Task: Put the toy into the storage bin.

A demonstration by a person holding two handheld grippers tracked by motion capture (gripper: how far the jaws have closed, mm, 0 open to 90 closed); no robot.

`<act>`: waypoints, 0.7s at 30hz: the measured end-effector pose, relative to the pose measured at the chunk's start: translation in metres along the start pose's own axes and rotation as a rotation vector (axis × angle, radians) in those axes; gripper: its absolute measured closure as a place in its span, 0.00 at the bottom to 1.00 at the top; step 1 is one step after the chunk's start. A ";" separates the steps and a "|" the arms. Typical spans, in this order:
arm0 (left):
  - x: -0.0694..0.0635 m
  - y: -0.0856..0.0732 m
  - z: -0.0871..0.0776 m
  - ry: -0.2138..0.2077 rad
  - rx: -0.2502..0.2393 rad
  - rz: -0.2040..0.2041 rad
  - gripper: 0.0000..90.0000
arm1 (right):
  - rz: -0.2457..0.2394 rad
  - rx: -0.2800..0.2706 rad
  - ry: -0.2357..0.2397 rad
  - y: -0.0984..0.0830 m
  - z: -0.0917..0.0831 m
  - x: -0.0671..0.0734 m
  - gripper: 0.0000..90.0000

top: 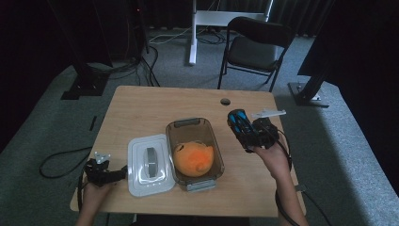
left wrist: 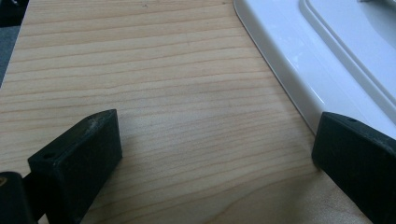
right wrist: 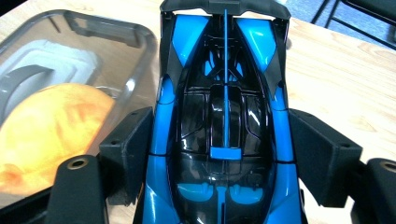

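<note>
A blue and black toy car hangs above the table's right side, with my right gripper shut on its sides; in the right gripper view the car fills the space between the jaws. Left of it a clear plastic box holds an orange plush toy. The box and plush lie just beside the car in the right gripper view. A white lid lies flat left of the box. My left gripper rests open at the lid's left edge, nothing between its jaws.
The wooden table has a cable hole near its far edge. A black folding chair stands beyond the table on grey carpet. Cables trail on the floor at the left.
</note>
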State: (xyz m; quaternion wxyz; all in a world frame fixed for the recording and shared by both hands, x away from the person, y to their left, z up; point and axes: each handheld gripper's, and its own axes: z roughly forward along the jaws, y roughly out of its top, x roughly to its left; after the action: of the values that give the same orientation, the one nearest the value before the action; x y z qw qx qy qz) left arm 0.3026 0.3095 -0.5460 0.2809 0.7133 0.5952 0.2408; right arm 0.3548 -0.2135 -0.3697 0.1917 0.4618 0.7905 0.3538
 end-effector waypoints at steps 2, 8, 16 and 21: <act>0.000 0.000 0.000 0.000 -0.001 0.000 0.02 | -0.013 0.003 0.006 0.003 0.003 0.005 0.29; 0.000 0.000 0.000 0.000 -0.001 0.000 0.02 | -0.043 0.012 0.035 0.011 0.013 0.022 0.29; 0.000 0.000 0.000 0.001 -0.001 0.000 0.02 | -0.070 0.012 0.078 0.020 0.026 0.044 0.29; 0.000 0.000 0.000 0.001 -0.001 0.000 0.02 | -0.078 0.013 0.103 0.026 0.035 0.056 0.29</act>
State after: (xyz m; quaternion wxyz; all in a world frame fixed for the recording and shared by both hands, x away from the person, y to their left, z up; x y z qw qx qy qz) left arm 0.3026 0.3095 -0.5461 0.2810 0.7131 0.5953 0.2412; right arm 0.3641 -0.1429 -0.3725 0.1612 0.4130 0.8191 0.3641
